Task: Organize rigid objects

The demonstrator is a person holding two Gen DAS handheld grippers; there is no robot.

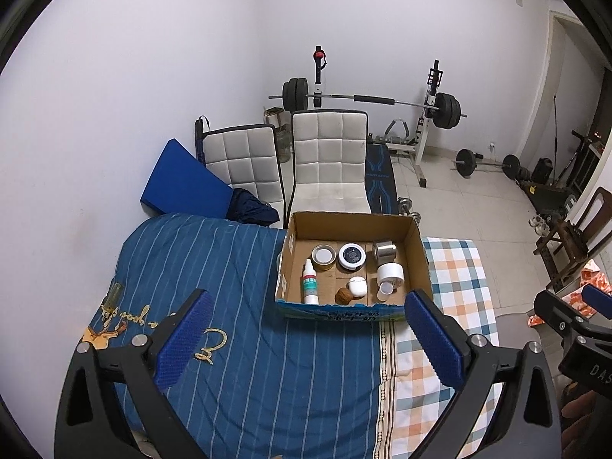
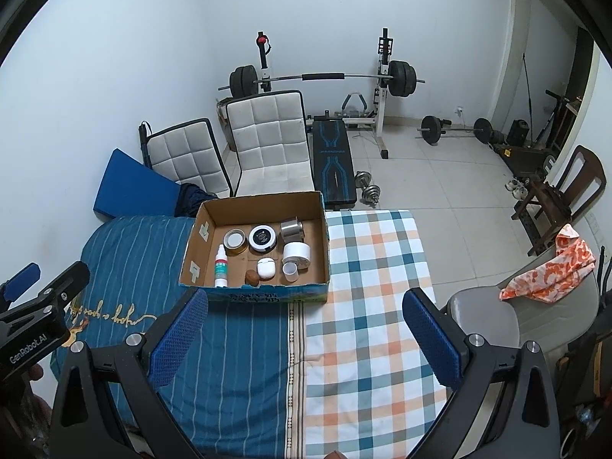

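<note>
A cardboard box (image 1: 417,252) (image 2: 191,252) stands on the bed. It holds a white spray bottle (image 1: 310,283) (image 2: 220,266), a gold-rimmed tin (image 1: 323,257) (image 2: 234,240), a black-topped round jar (image 1: 351,256) (image 2: 262,238), a steel cup (image 1: 384,250) (image 2: 292,229), a white tape roll (image 1: 391,274) (image 2: 297,254), a small white cup (image 1: 384,291) (image 2: 290,271), a white case (image 1: 358,287) (image 2: 266,267) and a brown nut (image 1: 343,297) (image 2: 252,277). My left gripper (image 1: 311,329) is open and empty before the box. My right gripper (image 2: 306,325) is open and empty too.
The bed has a blue striped cover (image 1: 237,306) (image 2: 134,252) and a plaid one (image 1: 455,287) (image 2: 367,267). Two white chairs (image 1: 329,160) (image 2: 267,141), a blue pad (image 1: 183,179), a barbell rack (image 1: 432,114) and dumbbells (image 2: 367,187) stand behind. A grey chair (image 2: 489,317) is right.
</note>
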